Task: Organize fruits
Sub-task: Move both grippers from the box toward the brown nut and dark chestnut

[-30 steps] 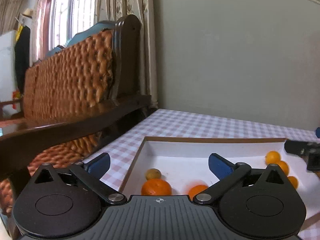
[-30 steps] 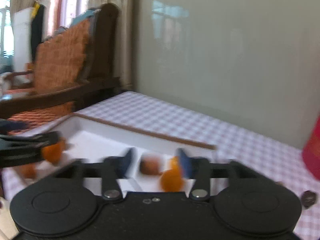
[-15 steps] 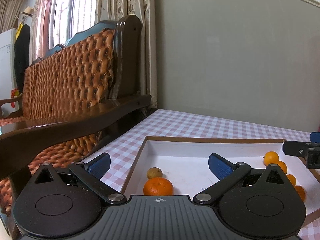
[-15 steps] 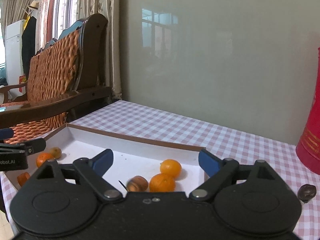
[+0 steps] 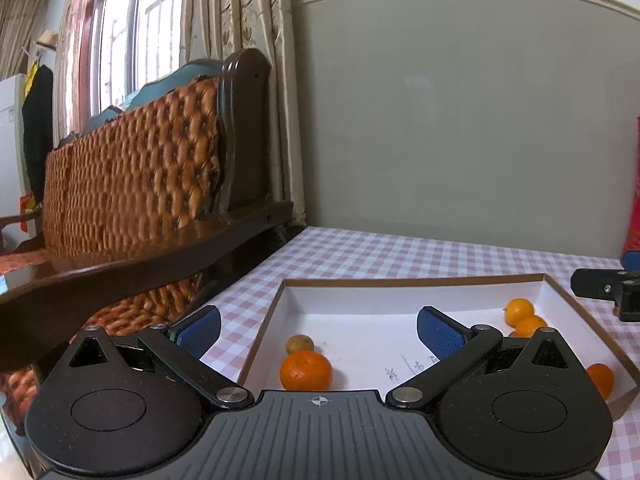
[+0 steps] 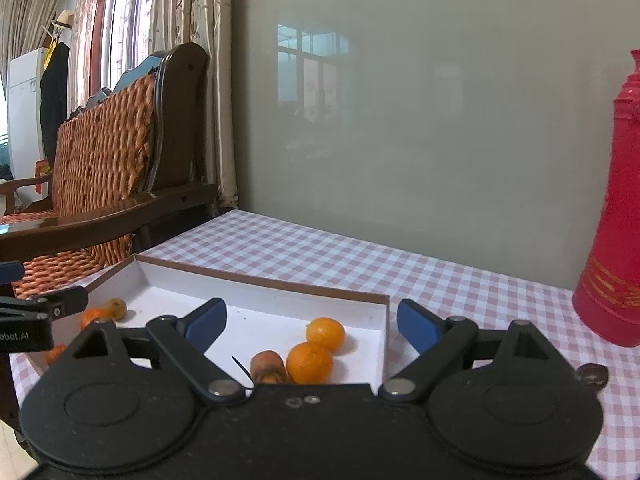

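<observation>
Both grippers, left gripper (image 5: 318, 330) and right gripper (image 6: 312, 322), gape empty over the white tray (image 6: 260, 280); oranges (image 6: 310, 362) lie inside at twelve o'clock. Red thermos (image 6: 612, 208) at two, checked tablecloth (image 6: 440, 272), wicker sofa (image 5: 132, 176) at ten.

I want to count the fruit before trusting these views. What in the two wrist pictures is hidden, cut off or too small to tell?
- Left wrist view: the right gripper is cut by the picture's edge; the left gripper's body covers part of two oranges.
- Right wrist view: the brownish fruit is half hidden by the right gripper's body.
- Right wrist view: the dark thing on the cloth is too small to name.
</observation>
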{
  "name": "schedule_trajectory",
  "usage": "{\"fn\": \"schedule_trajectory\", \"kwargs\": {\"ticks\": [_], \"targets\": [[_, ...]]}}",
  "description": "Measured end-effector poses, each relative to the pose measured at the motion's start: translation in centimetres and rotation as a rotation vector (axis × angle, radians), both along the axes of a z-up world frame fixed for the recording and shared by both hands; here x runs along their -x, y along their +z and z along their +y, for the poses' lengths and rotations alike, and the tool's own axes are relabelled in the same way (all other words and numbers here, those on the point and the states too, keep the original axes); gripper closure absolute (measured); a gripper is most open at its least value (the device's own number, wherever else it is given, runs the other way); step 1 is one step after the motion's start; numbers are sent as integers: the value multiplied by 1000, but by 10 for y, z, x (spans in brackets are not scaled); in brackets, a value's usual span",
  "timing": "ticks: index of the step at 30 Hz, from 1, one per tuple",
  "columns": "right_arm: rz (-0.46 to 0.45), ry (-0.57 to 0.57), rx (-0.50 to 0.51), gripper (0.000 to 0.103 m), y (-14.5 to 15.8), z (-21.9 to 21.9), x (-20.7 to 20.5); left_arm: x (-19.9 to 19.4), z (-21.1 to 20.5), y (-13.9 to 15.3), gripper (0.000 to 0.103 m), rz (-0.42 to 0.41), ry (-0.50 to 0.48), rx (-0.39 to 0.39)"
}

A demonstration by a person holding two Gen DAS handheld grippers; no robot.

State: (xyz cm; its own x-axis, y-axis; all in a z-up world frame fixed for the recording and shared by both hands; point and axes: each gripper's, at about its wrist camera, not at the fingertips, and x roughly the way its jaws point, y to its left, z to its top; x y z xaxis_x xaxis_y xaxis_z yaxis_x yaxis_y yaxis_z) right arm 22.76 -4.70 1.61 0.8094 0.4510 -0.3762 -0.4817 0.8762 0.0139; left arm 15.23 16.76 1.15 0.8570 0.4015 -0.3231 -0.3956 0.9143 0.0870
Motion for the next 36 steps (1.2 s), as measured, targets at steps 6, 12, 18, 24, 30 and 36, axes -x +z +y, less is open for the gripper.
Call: {"fn": "schedule_trajectory", "kwargs": {"ticks": [6,12,18,24,30,36], "targets": [[-11,-9,2,17,4,-10,10,8,-4,2,0,-1,-1,-3],[-24,-14,-1,17,8,-17,18,15,-16,3,0,23,15,-38],[-28,-24,-5,17,12,-27,30,27,-25,12,0,0,13,-50],[-35,-26,-8,17,15,-38,45,38,-35,13,0,1,-13,-42],[-48,-40,3,17,16,-51,61,44,-53,12,0,2,-94,-26],[-60,-69,15,17,17,-77,83,41,-85,12,0,10,-200,0]]}}
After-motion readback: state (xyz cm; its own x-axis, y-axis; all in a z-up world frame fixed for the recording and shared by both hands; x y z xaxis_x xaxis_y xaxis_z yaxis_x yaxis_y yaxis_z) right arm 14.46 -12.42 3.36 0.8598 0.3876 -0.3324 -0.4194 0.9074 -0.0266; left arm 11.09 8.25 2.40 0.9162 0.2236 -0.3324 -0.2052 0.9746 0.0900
